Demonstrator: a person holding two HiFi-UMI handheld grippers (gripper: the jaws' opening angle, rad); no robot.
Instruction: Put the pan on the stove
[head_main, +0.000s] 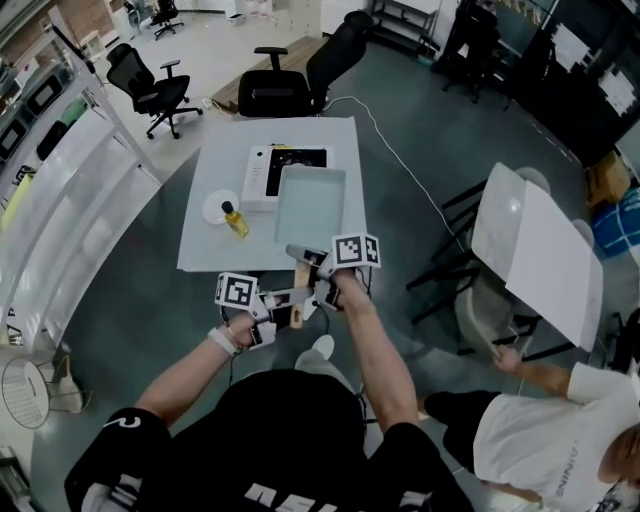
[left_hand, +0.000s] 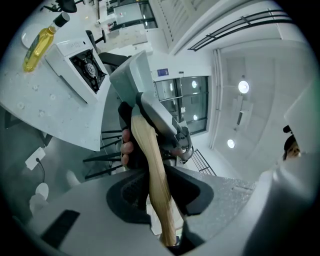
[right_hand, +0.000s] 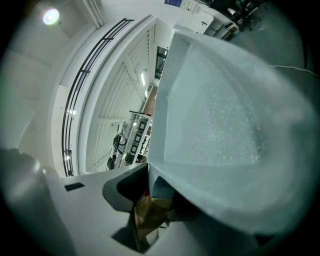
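Note:
A square pale grey pan (head_main: 311, 203) with a wooden handle (head_main: 300, 277) hangs tilted over the near part of the white table (head_main: 210, 250). It partly covers the white portable stove (head_main: 268, 170). My left gripper (head_main: 283, 308) is shut on the handle's near end (left_hand: 155, 180). My right gripper (head_main: 322, 272) is shut on the handle close to the pan. In the left gripper view the pan (left_hand: 129, 75) rises ahead, with the stove (left_hand: 80, 62) beyond it. The right gripper view is filled by the pan (right_hand: 225, 115), and the handle (right_hand: 149, 210) sits between its jaws.
A yellow oil bottle (head_main: 235, 219) stands on a small white plate left of the stove. Black office chairs (head_main: 290, 85) stand behind the table. At the right, a person (head_main: 540, 420) sits by a white panel (head_main: 540, 250). White shelving (head_main: 60, 200) lines the left side.

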